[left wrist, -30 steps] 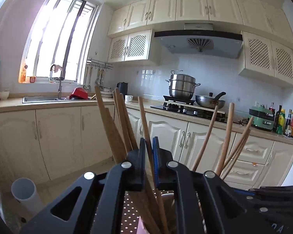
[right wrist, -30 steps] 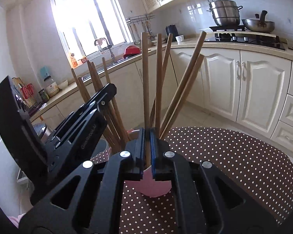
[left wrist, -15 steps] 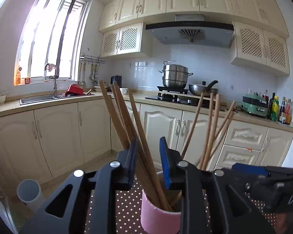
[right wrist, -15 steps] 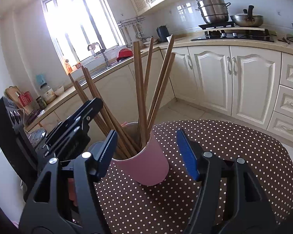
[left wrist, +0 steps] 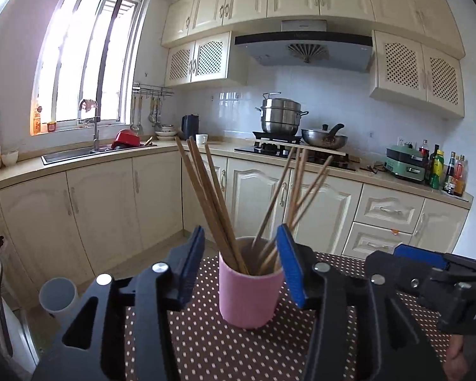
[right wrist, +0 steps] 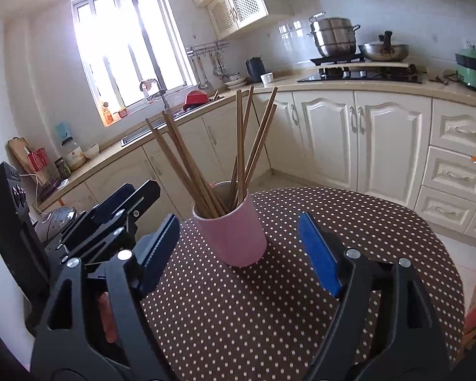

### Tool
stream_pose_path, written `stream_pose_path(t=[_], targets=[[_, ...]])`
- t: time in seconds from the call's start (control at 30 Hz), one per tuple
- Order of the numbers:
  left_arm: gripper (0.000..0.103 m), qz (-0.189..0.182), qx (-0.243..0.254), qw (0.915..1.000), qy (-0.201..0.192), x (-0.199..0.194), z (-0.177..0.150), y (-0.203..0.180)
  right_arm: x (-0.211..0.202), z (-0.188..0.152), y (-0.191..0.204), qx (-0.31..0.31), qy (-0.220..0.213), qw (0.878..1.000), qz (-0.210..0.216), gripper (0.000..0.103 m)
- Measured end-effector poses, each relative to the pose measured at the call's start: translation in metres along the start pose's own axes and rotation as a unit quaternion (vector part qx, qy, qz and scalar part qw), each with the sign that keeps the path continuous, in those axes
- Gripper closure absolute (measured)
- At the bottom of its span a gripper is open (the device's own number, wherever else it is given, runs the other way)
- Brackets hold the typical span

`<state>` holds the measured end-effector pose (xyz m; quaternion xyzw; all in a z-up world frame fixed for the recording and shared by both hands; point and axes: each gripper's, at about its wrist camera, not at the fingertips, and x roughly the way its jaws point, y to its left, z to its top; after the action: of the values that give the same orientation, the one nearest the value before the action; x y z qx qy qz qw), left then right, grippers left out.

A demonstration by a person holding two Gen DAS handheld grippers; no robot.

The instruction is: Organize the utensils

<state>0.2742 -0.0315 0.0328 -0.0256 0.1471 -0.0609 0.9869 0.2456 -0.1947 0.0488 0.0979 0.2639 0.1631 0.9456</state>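
A pink cup (left wrist: 250,298) stands upright on a round table with a brown polka-dot cloth (left wrist: 212,349). It holds several wooden chopsticks (left wrist: 212,203), fanned into a left and a right bunch. My left gripper (left wrist: 242,263) is open and empty, its blue pads either side of the cup, pulled back from it. In the right wrist view the cup (right wrist: 234,238) and chopsticks (right wrist: 241,146) sit ahead of my open, empty right gripper (right wrist: 241,247). The left gripper (right wrist: 111,222) shows at the left there.
Cream kitchen cabinets and counter run behind the table, with a sink (left wrist: 76,154), stove with pots (left wrist: 282,120) and bottles (left wrist: 444,171). A white cylinder (left wrist: 58,298) stands on the floor at left. The table edge (right wrist: 428,228) curves close on the right.
Both grippers opened, let go of the chopsticks and drew back from the cup. The chopsticks now rest loose in the cup.
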Motion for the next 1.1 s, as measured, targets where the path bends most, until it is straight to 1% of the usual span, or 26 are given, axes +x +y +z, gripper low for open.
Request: stream_pose_path(t=[0.03, 0.17, 0.27, 0.33, 0.4, 0.47, 0.6, 0.77, 0.83, 0.87, 0.97, 1.03, 1.1], targets=[[0.05, -0.003, 0.001, 1.0, -0.001, -0.012, -0.001, -0.003, -0.008, -0.003, 0.004, -0.003, -0.005, 1.0, -0.003, 0.024], [0.045, 0.0, 0.005, 1.0, 0.004, -0.056, -0.008, -0.013, -0.052, -0.021, 0.018, -0.006, -0.028, 0.999, -0.02, 0.022], [0.044, 0.002, 0.004, 1.0, 0.003, -0.09, -0.01, -0.018, -0.084, -0.032, 0.028, -0.011, -0.05, 0.998, -0.041, 0.019], [0.044, 0.01, 0.0, 0.9999, -0.003, -0.116, -0.011, -0.019, -0.103, -0.038, 0.035, -0.017, -0.059, 0.997, -0.046, 0.019], [0.044, 0.008, 0.007, 0.9999, -0.009, -0.14, -0.009, -0.023, -0.122, -0.043, 0.043, -0.029, -0.069, 0.996, -0.045, 0.018], [0.044, 0.018, 0.017, 0.9996, -0.013, -0.165, -0.007, -0.028, -0.141, -0.049, 0.055, -0.05, -0.081, 0.994, -0.053, 0.016], [0.044, 0.007, 0.023, 0.9995, -0.02, -0.208, -0.004, -0.034, -0.173, -0.058, 0.069, -0.06, -0.113, 0.989, -0.075, 0.016], [0.044, 0.017, 0.03, 0.9993, -0.015, -0.241, -0.004, -0.041, -0.201, -0.067, 0.076, -0.064, -0.134, 0.985, -0.087, 0.014], [0.044, 0.024, 0.035, 0.999, -0.011, -0.249, -0.006, -0.045, -0.209, -0.07, 0.076, -0.064, -0.139, 0.984, -0.089, 0.014], [0.044, 0.022, 0.036, 0.9991, -0.01, -0.253, -0.007, -0.046, -0.213, -0.073, 0.076, -0.062, -0.139, 0.984, -0.088, 0.014], [0.042, 0.02, 0.035, 0.9992, -0.004, -0.26, -0.008, -0.047, -0.219, -0.076, 0.073, -0.055, -0.138, 0.985, -0.083, 0.014], [0.039, 0.032, 0.037, 0.9988, -0.004, -0.26, -0.008, -0.048, -0.221, -0.078, 0.073, -0.053, -0.137, 0.985, -0.085, 0.014], [0.039, 0.037, 0.042, 0.9984, -0.004, -0.26, -0.008, -0.049, -0.222, -0.08, 0.073, -0.053, -0.134, 0.986, -0.086, 0.014]])
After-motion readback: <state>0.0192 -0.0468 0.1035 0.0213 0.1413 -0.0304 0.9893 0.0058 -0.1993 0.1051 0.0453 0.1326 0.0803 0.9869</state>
